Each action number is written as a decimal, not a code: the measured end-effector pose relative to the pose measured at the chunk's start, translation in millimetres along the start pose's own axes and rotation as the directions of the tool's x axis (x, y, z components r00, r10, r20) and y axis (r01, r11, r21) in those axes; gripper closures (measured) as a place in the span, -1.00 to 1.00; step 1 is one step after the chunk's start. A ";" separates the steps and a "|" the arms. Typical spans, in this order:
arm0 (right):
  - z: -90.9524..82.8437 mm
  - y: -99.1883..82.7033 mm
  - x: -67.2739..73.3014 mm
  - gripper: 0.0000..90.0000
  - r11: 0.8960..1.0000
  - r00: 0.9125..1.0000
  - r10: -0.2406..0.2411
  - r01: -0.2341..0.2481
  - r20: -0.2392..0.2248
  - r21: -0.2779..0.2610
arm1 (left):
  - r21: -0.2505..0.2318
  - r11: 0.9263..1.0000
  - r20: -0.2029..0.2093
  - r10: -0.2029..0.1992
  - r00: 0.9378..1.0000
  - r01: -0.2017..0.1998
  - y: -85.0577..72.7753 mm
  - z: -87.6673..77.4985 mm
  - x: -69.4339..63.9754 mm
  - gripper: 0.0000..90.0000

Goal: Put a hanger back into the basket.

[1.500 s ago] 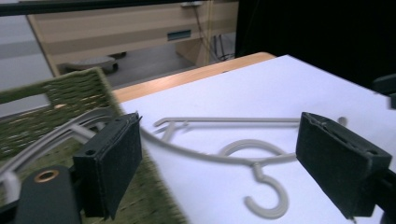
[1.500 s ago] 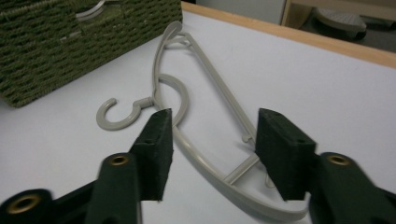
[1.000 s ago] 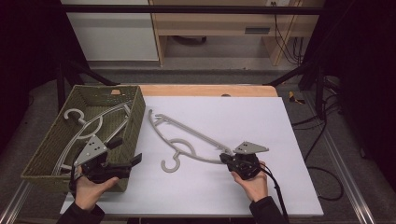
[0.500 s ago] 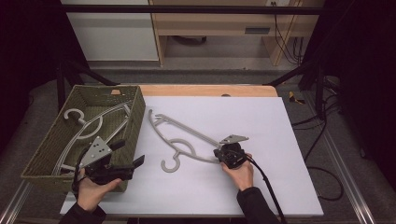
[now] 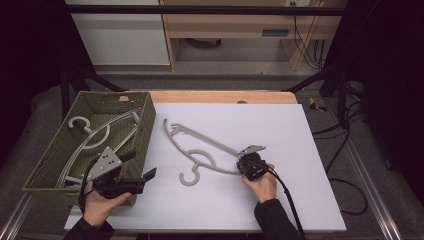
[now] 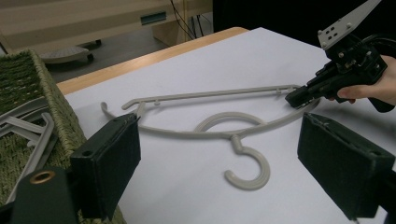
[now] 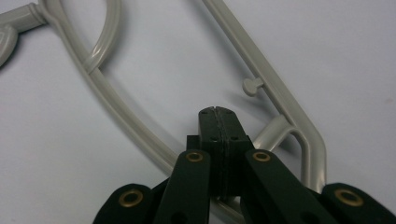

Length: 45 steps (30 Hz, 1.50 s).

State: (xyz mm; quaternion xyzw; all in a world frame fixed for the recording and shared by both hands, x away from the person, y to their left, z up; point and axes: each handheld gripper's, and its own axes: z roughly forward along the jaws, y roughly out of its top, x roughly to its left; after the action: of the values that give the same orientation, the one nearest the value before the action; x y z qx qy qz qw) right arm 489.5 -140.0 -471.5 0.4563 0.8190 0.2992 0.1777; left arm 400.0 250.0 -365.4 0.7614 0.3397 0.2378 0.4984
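A grey plastic hanger (image 5: 200, 150) lies flat on the white table top, hook toward me. My right gripper (image 5: 243, 162) is shut, its jaws pressed together with nothing between them. Its tip (image 7: 215, 112) rests low over the hanger (image 7: 107, 107), inside the corner where the two bars meet at the right end. My left gripper (image 5: 141, 165) is open at the front left beside the basket and holds nothing. Between its wide jaws (image 6: 229, 182) I see the hanger (image 6: 229, 135) and, farther off, the right gripper (image 6: 294, 99).
A green woven basket (image 5: 145, 125) stands at the table's left with several more grey hangers (image 5: 90, 135) inside. Its wall (image 6: 60, 112) is close to my left jaw. Cables trail off the table's right side.
My right hand has moved left and down, bringing its shut jaws onto the hanger's right end. The left gripper has stayed where it was, still open.
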 end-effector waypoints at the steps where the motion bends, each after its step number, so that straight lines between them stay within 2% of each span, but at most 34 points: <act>1: -0.9 -1.6 -3.1 1.00 1.000 1.000 0.004 -0.004 0.006 0.000 | 0.002 1.000 0.001 0.000 1.000 0.000 -0.2 0.6 0.0 -0.71; 4: -5.7 -6.9 -15.5 1.00 1.000 0.999 0.031 -0.031 0.021 0.004 | 0.010 1.000 0.005 0.002 1.000 -0.002 -0.9 2.4 -0.9 -0.71; 6: -7.8 -9.7 -24.1 1.00 1.000 0.998 0.021 -0.021 0.051 0.002 | 0.015 1.000 0.004 0.009 1.000 -0.010 -1.3 3.4 -1.5 -0.71; 8: -9.7 -12.0 -31.5 1.00 0.999 0.998 0.036 -0.036 0.054 -0.008 | 0.017 1.000 0.005 0.009 1.000 -0.009 -1.4 4.1 -1.7 -0.71; 10: -12.7 -11.4 -31.8 1.00 0.999 0.998 0.037 -0.035 0.046 -0.035 | 0.019 1.000 0.004 0.011 1.000 -0.011 -1.5 4.1 -1.1 -0.71; 12: -16.0 -7.2 -25.1 1.00 0.997 0.999 0.044 -0.043 0.007 -0.069 | 0.019 1.000 0.004 0.007 1.000 -0.007 -1.4 3.6 0.1 -0.71; 15: -17.8 2.4 -9.9 1.00 0.991 0.998 0.014 -0.022 -0.060 -0.130 | 0.020 1.000 0.003 0.007 1.000 -0.007 -0.8 1.7 2.8 -0.71; 16: -17.8 8.0 -1.0 1.00 0.989 0.997 0.020 -0.032 -0.080 -0.145 | 0.021 1.000 0.005 0.006 1.000 -0.006 -0.4 0.8 3.7 -0.72; 20: -9.5 26.6 19.7 1.00 0.982 0.992 0.011 -0.033 -0.124 -0.184 | 0.018 1.000 -0.005 0.005 1.000 -0.004 1.3 -4.5 9.3 -0.74; 22: -3.3 32.4 25.8 1.00 0.984 0.989 0.024 -0.049 -0.146 -0.169 | 0.011 1.000 -0.012 -0.004 1.000 0.004 2.0 -8.2 13.2 -0.74; 26: 17.7 43.5 39.7 1.00 0.991 0.989 0.004 -0.024 -0.149 -0.133 | -0.007 1.000 -0.024 -0.024 0.999 0.024 2.7 -14.8 20.3 -0.75; 32: 42.1 53.8 49.4 1.00 0.996 0.992 0.007 -0.019 -0.126 -0.088 | -0.021 0.999 -0.040 -0.038 0.998 0.038 3.1 -20.0 26.4 -0.75; 39: 50.8 56.0 54.2 1.00 0.998 0.995 -0.028 0.022 -0.100 -0.061 | -0.016 0.999 -0.044 -0.039 0.998 0.038 2.6 -19.8 27.8 -0.75; 40: 51.1 55.7 53.7 1.00 0.999 0.995 -0.020 0.015 -0.100 -0.048 | -0.017 0.999 -0.044 -0.040 0.998 0.039 2.6 -19.8 27.8 -0.74; 43: 51.3 55.6 52.4 1.00 0.999 0.992 -0.025 0.020 -0.126 -0.043 | -0.015 0.999 -0.045 -0.038 0.998 0.037 2.6 -19.7 28.1 -0.74; 45: 50.6 55.0 52.6 1.00 0.999 0.986 -0.033 0.027 -0.163 -0.039 | -0.013 0.999 -0.044 -0.038 0.998 0.037 2.5 -19.7 28.2 -0.74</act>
State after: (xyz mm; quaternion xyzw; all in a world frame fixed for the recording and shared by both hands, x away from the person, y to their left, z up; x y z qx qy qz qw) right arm 525.9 -56.2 -474.8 0.4144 0.8319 0.3480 0.1228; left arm 405.4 282.4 -354.8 0.7464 0.3634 0.2472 0.4998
